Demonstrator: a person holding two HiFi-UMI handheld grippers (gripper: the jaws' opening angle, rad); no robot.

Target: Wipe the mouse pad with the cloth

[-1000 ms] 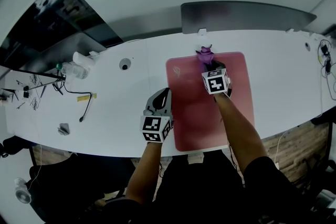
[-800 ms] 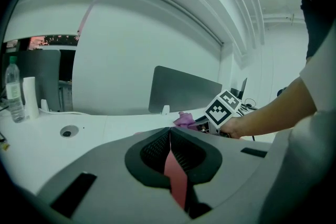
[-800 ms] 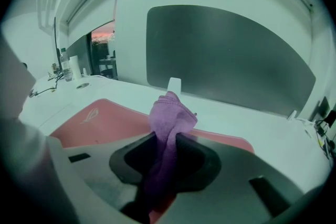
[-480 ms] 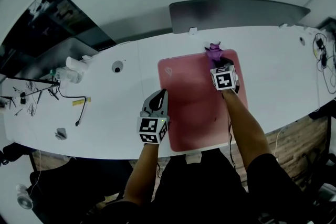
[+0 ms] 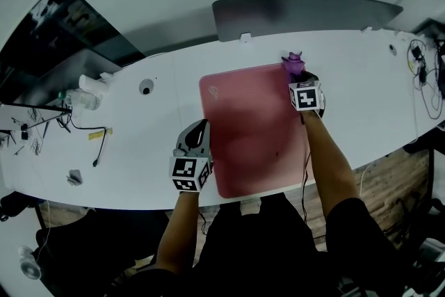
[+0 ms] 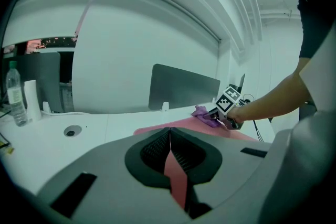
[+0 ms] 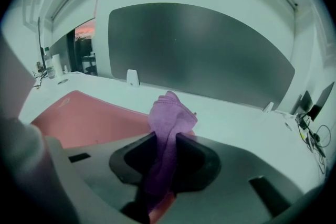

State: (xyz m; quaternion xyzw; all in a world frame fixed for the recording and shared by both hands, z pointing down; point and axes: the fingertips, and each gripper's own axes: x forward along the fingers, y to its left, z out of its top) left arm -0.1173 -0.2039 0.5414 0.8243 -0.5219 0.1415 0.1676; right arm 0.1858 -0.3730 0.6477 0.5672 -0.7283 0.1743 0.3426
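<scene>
The pink mouse pad lies flat on the white table. A purple cloth sits at the pad's far right corner, and my right gripper is shut on it. In the right gripper view the cloth stands bunched between the jaws of the gripper, with the pad to its left. My left gripper is shut with its tips at the pad's left edge. In its own view the gripper shows a pink sliver of pad between its jaws. Farther off are the pad and the cloth.
A grey screen panel stands along the table's back edge, close behind the cloth. A bottle, a black cable and a round table hole are at the left. More cables lie at the far right.
My right gripper has carried the cloth to the right along the pad's far edge, from near its middle to the far right corner. The left gripper stays at the pad's left edge.
</scene>
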